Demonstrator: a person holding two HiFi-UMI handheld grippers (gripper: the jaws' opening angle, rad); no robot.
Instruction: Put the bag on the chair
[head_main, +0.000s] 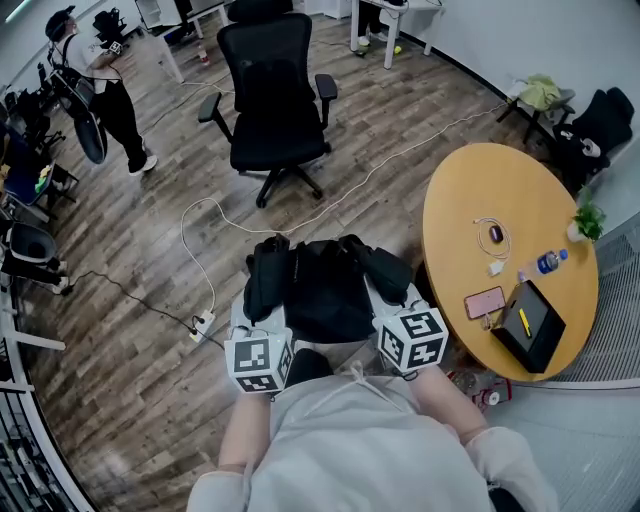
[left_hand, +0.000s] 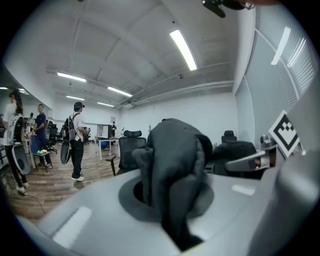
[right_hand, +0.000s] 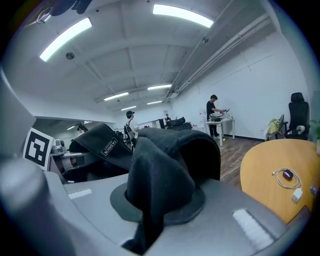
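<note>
The left gripper (left_hand: 170, 200) and right gripper (right_hand: 155, 205) each pinch a bunched fold of the black fabric backpack (head_main: 325, 290), which hangs just ahead of them. I'd hold both pinches level, step over the white cable (head_main: 183, 235) beyond, and lower it squarely onto the black mesh office chair (head_main: 272, 95) farther ahead, which may roll. Cloth buries the jaw tips, so how deep each bite goes is unclear.

The bag (head_main: 325, 290) is black matt cloth, its strap fabric soft and faintly fuzzy; the left tool (left_hand: 172, 200) and right tool (right_hand: 150, 205) have smooth, matt grey plastic bodies; the chair (head_main: 270, 95) has a black mesh back; the floor (head_main: 150, 250) is grained wood planking; the counter (head_main: 480, 190) has a smooth, pale wood top.
</note>
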